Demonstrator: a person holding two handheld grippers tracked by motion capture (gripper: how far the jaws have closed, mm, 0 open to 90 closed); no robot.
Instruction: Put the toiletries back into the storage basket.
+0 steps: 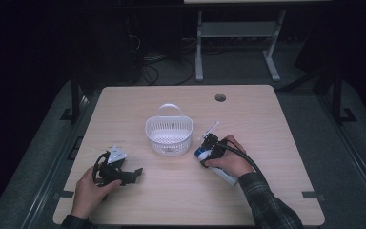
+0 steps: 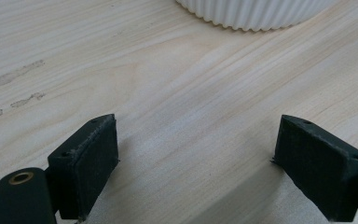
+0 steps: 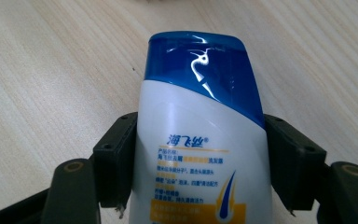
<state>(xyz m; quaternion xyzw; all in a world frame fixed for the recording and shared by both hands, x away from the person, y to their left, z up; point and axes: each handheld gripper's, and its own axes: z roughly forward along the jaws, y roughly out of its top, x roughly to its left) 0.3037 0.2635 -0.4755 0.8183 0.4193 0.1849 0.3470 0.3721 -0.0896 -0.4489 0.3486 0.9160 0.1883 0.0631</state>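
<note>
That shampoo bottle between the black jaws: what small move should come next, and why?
Probably squeeze fully, then lift. The right hand-held gripper has its jaws on both sides of the shampoo bottle, which lies on the table, and the white basket waits beside it.

Pale wood-grain bench (image 2: 177, 116), matt, smooth, with a few scuffed streaks near the left claw (image 2: 196, 158). Its pads (image 2: 91, 163) look matt black plastic, slightly rough at the edges. The shampoo bottle (image 3: 200, 140) is glossy white plastic with a shiny blue cap catching glare. The basket (image 1: 168, 133) is white, ribbed, probably plastic, from this distance.
</note>
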